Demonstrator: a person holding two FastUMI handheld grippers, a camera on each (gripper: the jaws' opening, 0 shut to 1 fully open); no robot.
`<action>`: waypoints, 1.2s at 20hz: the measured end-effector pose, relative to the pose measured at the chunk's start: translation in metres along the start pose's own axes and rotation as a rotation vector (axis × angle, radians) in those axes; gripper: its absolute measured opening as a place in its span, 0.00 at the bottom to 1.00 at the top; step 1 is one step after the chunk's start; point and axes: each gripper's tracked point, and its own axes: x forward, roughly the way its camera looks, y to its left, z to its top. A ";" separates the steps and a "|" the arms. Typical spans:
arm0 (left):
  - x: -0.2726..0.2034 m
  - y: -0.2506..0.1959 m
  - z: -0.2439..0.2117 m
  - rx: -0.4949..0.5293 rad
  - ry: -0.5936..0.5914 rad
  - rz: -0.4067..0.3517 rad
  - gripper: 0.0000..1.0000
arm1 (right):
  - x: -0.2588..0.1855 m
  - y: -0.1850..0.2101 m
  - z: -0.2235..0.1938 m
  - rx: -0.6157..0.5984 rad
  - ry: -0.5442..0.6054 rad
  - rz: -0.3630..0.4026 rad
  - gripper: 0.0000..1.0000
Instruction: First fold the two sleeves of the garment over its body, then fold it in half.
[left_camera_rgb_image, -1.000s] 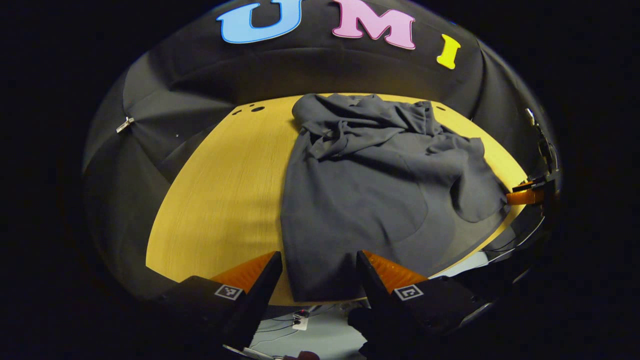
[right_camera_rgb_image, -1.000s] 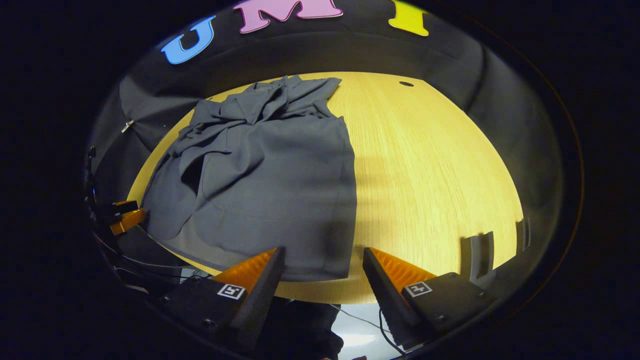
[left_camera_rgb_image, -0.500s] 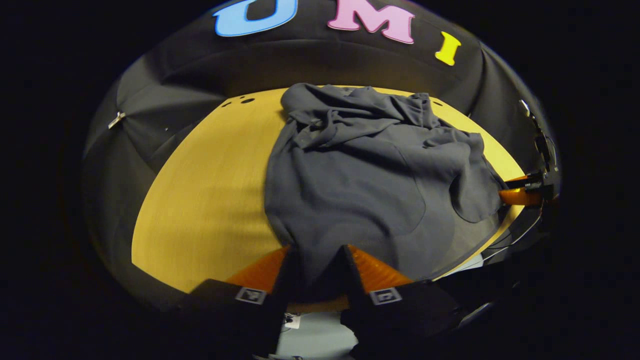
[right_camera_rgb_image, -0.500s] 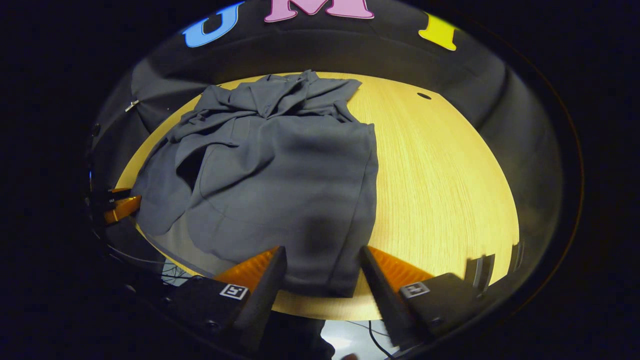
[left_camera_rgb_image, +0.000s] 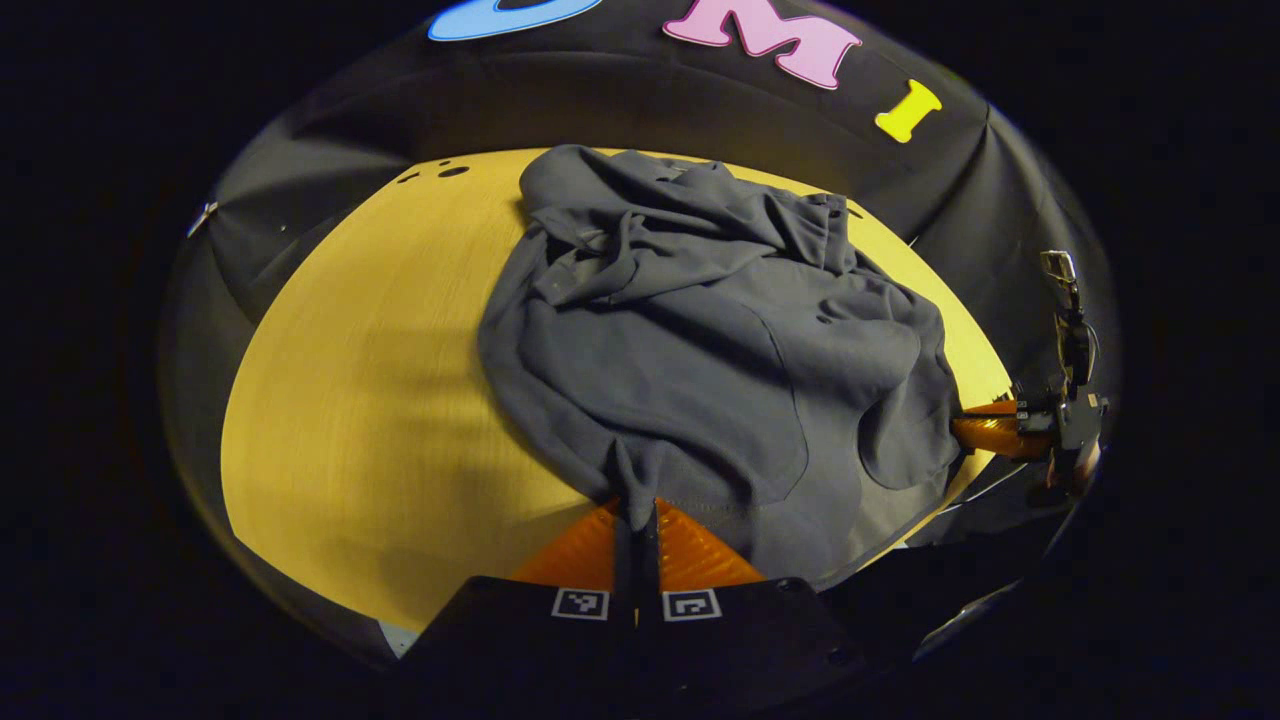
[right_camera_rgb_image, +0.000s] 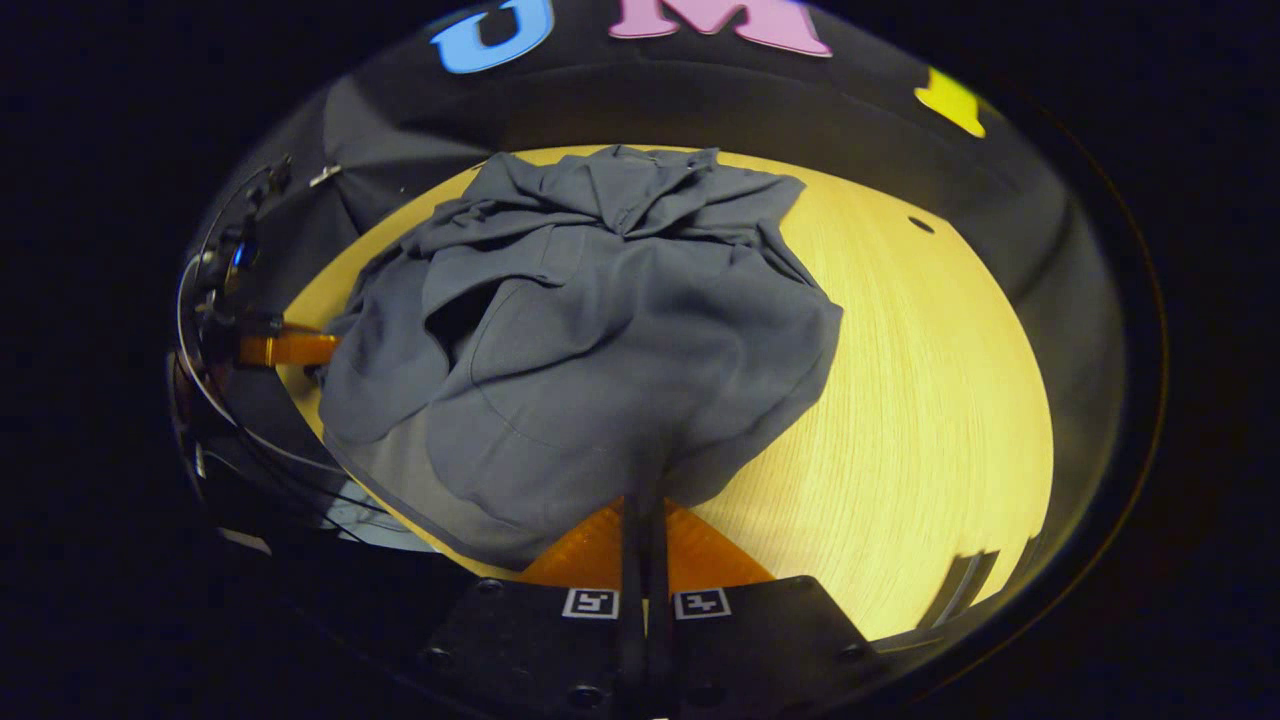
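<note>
Both jaws clamped on near hem of garment (left_camera_rgb_image: 700, 340), bunched on table (left_camera_rgb_image: 350, 400)

Garment (right_camera_rgb_image: 600, 330): a dark grey piece, spread over the left half of the table, its far end heaped in loose folds and its near hem drawn up into a peak.
Right gripper (right_camera_rgb_image: 641, 510): seen at the garment's near edge, its two fingers brought together with the peak of cloth pinched between them (both press on it).
Left gripper (right_camera_rgb_image: 285, 348): seen at the garment's left edge, touching the cloth; whether it is closed cannot be judged.
Table (right_camera_rgb_image: 930, 400): light wood, bare to the right of the garment, with a small dark hole (right_camera_rgb_image: 920, 225) beyond the garment's far right corner.
</note>
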 end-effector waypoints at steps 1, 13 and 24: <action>-0.007 0.002 -0.001 0.000 -0.008 0.004 0.06 | -0.008 -0.001 -0.003 0.019 -0.002 0.012 0.05; -0.068 -0.014 0.084 -0.085 -0.189 -0.061 0.05 | -0.063 0.008 0.096 0.169 -0.249 0.070 0.05; -0.102 -0.007 0.220 -0.140 -0.434 -0.066 0.05 | -0.104 -0.029 0.233 0.265 -0.539 0.044 0.05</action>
